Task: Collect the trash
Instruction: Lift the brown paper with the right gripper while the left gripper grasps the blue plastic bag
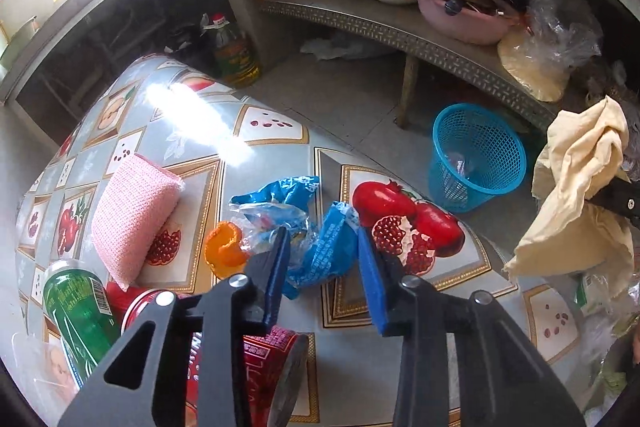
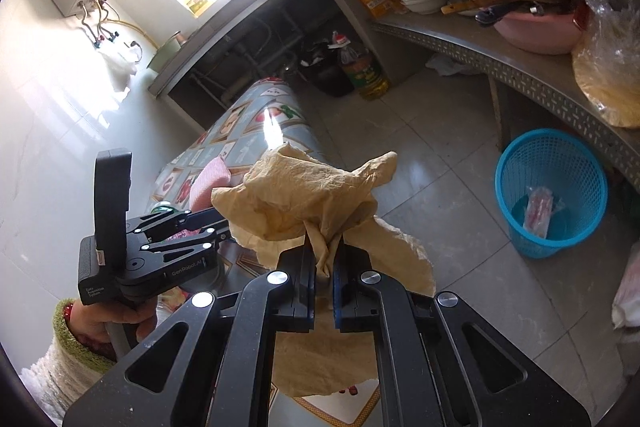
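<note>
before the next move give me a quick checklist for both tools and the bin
1. Right tool gripping the tan crumpled paper: ok, shut on it.
2. Paper lifted off the table: ok.
3. Blue mesh bin upright on the floor, mouth open: ok.
4. Paper over the bin: not ok, the bin sits off to the right.
5. Left tool open around the blue wrapper: ok.
6. Wrapper gripped: not ok, jaws not closed.

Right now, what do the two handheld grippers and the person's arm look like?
Both grippers, left gripper and right gripper, have black linkage arms, silver pivot bolts and blue finger pads. The left body carries white lettering. The sleeve is cream with a green fuzzy cuff.
</note>
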